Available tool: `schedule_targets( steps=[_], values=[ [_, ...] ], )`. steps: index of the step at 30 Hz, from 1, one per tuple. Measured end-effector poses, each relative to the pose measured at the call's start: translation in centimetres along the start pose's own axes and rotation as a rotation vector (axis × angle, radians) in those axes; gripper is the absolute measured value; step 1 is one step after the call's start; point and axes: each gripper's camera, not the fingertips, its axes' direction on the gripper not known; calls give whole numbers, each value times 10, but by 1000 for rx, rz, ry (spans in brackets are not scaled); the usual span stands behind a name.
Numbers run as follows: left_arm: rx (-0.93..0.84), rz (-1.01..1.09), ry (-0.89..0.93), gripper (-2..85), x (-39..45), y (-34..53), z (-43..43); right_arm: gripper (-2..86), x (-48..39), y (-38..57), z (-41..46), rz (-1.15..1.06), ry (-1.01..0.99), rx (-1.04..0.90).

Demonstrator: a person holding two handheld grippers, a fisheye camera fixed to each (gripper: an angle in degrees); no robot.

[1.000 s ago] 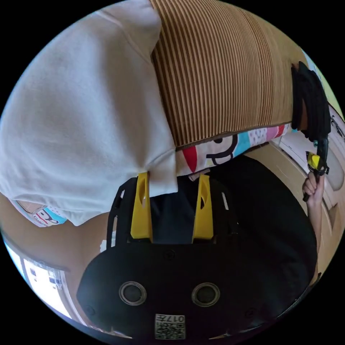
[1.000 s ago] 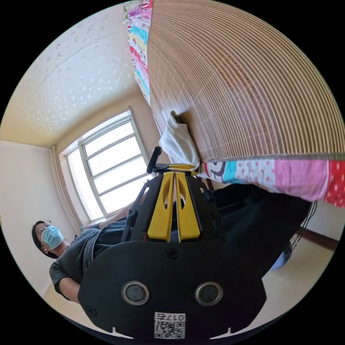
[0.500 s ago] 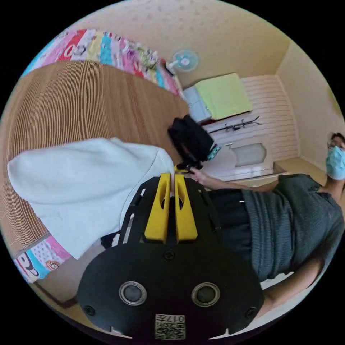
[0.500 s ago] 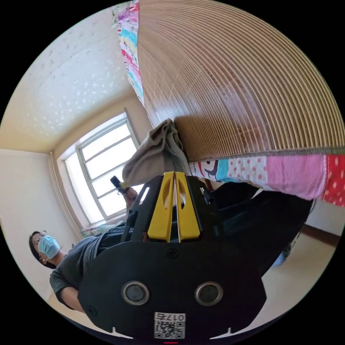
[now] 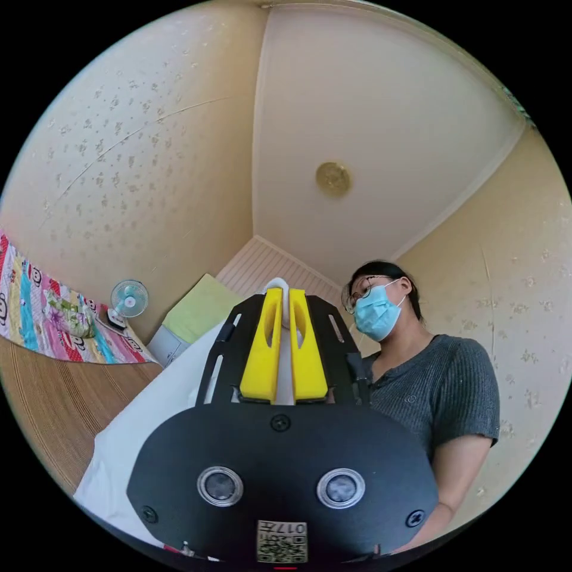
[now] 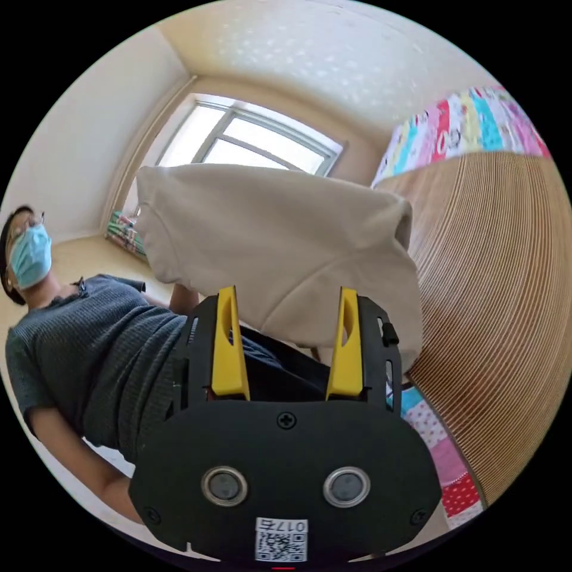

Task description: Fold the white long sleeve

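The bamboo mat (image 6: 500, 286) is my landmark, a ribbed brown sheet on the bed with a patchwork quilt (image 6: 444, 441) showing along its edges. The white long sleeve (image 6: 280, 250) hangs in the air off the mat's near edge, a folded bundle whose long axis runs across the right gripper view, from the window side toward the mat, with its far end drooping down onto the mat's border. In the left gripper view the same garment (image 5: 143, 429) trails from the mat up to my left gripper (image 5: 285, 295), whose yellow jaws are pressed together on a fold of the cloth. My right gripper (image 6: 286, 298) sits just below the hanging bundle with its jaws spread wide, nothing between them. A small fan (image 5: 128, 299) stands beyond the mat's far end.
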Motion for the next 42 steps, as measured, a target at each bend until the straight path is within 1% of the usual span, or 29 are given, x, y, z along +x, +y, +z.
schedule_targets(
  steps=[1, 3, 5, 8, 11, 13, 14, 15, 16, 18, 21, 24, 26, 28, 29, 32, 33, 34, 35, 37, 38, 39, 40, 42],
  values=[
    [-15, 9, 3, -7, 0, 0, 16, 232, -15, 5, -1, -49, 25, 27],
    [-20, 14, -33, -8, -2, 1, 35, 240, -30, 13, 0, -110, 8, 42],
    [-16, 15, -59, -8, -6, 3, 52, 241, -40, 25, 6, -130, 25, 36],
    [-22, 32, -54, -8, -8, 8, 83, 232, -53, 38, 31, -136, 153, -12],
    [-15, 45, -10, -8, -8, 16, 117, 209, -61, 32, 69, -168, 312, -59],
    [-7, 32, 39, -8, -9, 21, 139, 165, -55, 14, 98, -177, 468, -60],
    [-10, 34, 53, -8, -9, 21, 143, 149, -52, 8, 103, -168, 504, -52],
    [-17, 43, 76, -8, -7, 21, 150, 114, -44, -5, 111, -159, 549, -26],
    [-19, 59, 86, -8, -4, 20, 152, 76, -36, -18, 114, -158, 564, -9],
    [-14, 79, 84, -8, 2, 18, 152, 48, -26, -37, 114, -163, 571, 22],
    [2, 105, 68, -8, 11, 16, 147, 32, -9, -67, 110, -155, 550, 83],
    [8, 127, 67, -8, 18, 18, 145, 21, -1, -93, 116, -167, 578, 126],
    [5, 143, 67, -8, 22, 19, 142, 16, -5, -106, 125, -181, 658, 150],
    [-5, 165, 28, -8, 30, 21, 138, 11, -17, -121, 137, -215, 795, 206],
    [-9, 172, 14, -7, 33, 22, 137, 11, -21, -125, 139, -222, 828, 221],
    [-50, 200, -57, -7, 42, 25, 130, 9, -41, -143, 137, -248, 963, 336],
    [-78, 207, -89, -7, 43, 28, 124, 8, -52, -148, 132, -261, 1011, 403],
    [-114, 213, -138, -7, 42, 33, 117, 7, -65, -153, 125, -276, 1038, 471],
    [-132, 211, -168, -7, 40, 37, 112, 7, -73, -155, 121, -281, 1040, 497],
    [-199, 140, -351, -7, 23, 61, 84, 5, -116, -152, 106, -320, 1063, 647],
    [-224, 115, -398, -7, 17, 70, 78, 5, -128, -147, 105, -341, 1072, 699],
    [-278, 53, -468, -8, 3, 88, 68, 4, -154, -135, 105, -398, 1104, 835],
    [-324, -22, -506, -8, -12, 107, 62, 3, -180, -121, 106, -467, 1129, 950],
    [-367, -60, -555, -9, -25, 137, 63, 3, -213, -109, 111, -554, 1195, 1046]
  ],
)
